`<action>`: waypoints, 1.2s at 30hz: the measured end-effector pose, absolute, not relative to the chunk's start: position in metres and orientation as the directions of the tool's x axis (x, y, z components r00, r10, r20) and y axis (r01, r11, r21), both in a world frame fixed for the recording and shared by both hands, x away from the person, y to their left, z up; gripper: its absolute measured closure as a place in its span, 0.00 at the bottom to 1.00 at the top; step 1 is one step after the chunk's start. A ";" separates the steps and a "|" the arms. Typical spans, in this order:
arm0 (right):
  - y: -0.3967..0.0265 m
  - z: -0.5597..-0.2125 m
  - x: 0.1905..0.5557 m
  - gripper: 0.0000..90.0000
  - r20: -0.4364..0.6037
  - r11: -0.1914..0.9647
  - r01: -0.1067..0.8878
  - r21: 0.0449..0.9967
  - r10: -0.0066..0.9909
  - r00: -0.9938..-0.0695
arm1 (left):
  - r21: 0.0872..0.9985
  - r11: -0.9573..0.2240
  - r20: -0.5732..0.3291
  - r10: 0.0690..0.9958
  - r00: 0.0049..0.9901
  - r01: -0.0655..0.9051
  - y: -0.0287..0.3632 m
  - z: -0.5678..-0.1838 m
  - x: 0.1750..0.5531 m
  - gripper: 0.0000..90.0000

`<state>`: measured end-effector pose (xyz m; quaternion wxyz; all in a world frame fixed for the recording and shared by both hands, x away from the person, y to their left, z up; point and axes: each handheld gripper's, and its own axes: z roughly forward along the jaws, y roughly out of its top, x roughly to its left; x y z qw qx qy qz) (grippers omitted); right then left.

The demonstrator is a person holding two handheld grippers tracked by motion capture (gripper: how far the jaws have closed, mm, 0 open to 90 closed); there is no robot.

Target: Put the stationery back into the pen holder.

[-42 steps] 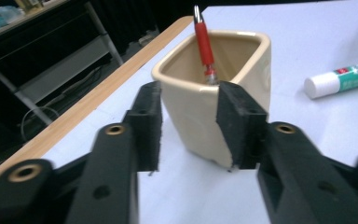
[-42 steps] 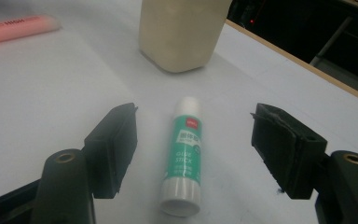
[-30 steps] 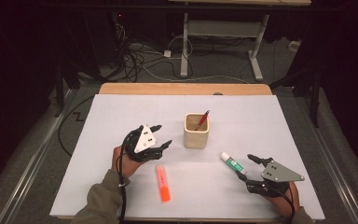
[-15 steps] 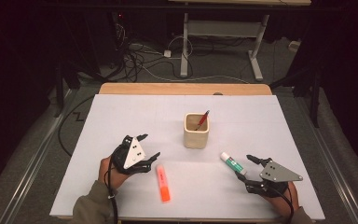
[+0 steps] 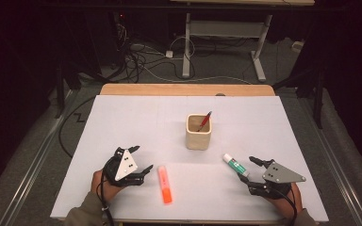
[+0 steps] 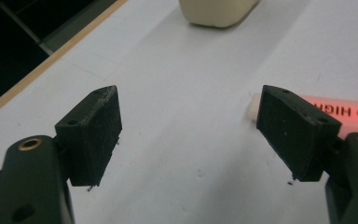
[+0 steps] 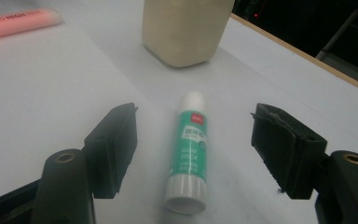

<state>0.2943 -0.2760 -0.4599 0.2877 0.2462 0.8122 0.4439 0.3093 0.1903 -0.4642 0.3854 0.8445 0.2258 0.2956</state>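
Dark room, cables and a metal desk frame (image 5: 226,44) on the floor beyond. We work at a white table (image 5: 136,117) w/ a wood strip along the far edge.

Cream cup (image 5: 199,132) near table centre, a red pen (image 5: 204,120) leaning inside it.

Left gripper (image 5: 140,160) sits at approx 8 o'clock from the cup, low over the table. Its jaws have just been opening and now stand wide, nothing between them but bare table. Orange highlighter (image 5: 164,184) lies flat just beside it, at 4 o'clock from the gripper; in the left gripper view its pale end (image 6: 252,106) peeks out behind the jaw at picture right, not between the pads.

Right gripper (image 5: 249,170) at approx 4 o'clock from the cup, near the front edge. Jaws wide, not clamped. Green-and-white glue stick (image 5: 235,165) lies flat on the table; in the right gripper view it sits (image 7: 189,151) between the two pads, clear gap each side, one end toward the cup, the other toward the camera.

Highlighter and glue stick well apart, cup at 12 o'clock between them.
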 end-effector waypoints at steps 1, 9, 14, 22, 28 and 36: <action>-0.276 -0.460 0.295 0.35 -0.243 0.483 0.150 0.862 0.655 -0.715 | 0.787 -0.596 0.316 0.613 0.724 0.162 0.193 -0.465 0.308 0.24; -0.273 -0.459 0.305 0.35 -0.163 0.506 0.254 0.824 0.643 -0.749 | 0.787 -0.585 0.291 0.634 0.716 0.197 0.208 -0.475 0.293 0.25; -0.264 -0.452 0.317 0.38 -0.139 0.541 0.336 0.771 0.657 -0.741 | 0.787 -0.583 0.288 0.633 0.718 0.199 0.214 -0.477 0.283 0.25; -0.237 -0.448 0.356 0.44 -0.065 0.608 0.480 0.632 0.659 -0.750 | 0.797 -0.573 0.288 0.637 0.715 0.190 0.219 -0.473 0.278 0.25; -0.224 -0.445 0.379 0.51 -0.076 0.676 0.530 0.511 0.650 -0.756 | 0.797 -0.575 0.289 0.631 0.720 0.184 0.218 -0.472 0.278 0.25; -0.210 -0.446 0.397 0.63 -0.031 0.728 0.559 0.397 0.620 -0.784 | 0.792 -0.583 0.289 0.621 0.729 0.182 0.216 -0.472 0.278 0.25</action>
